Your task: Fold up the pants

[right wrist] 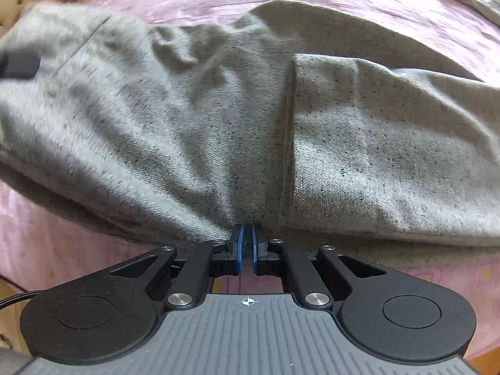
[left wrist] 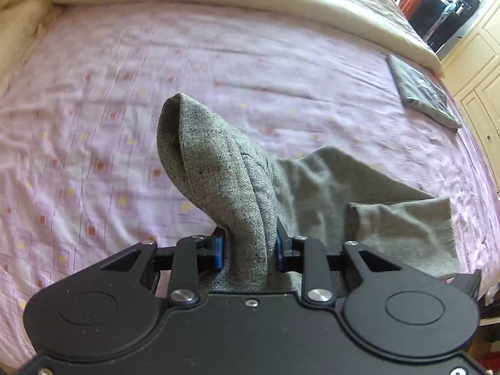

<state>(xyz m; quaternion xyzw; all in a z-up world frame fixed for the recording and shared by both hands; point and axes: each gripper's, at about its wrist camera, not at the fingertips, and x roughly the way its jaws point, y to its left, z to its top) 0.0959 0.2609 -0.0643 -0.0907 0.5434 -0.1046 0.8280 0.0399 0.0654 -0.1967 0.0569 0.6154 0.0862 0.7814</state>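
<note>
Grey speckled knit pants bunch at frame centre because my left gripper and right gripper both pinch them, lifting for folding.

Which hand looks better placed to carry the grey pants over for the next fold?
Probably the left gripper: it holds a thick bunch of the pants lifted above the bed. The right gripper pinches only a thin edge.

Left gripper fingertips: buried in bunched pants.
Bedsheet ahead-left: pattern motion-blurred.
Right gripper: pants cut off both sides.
</note>
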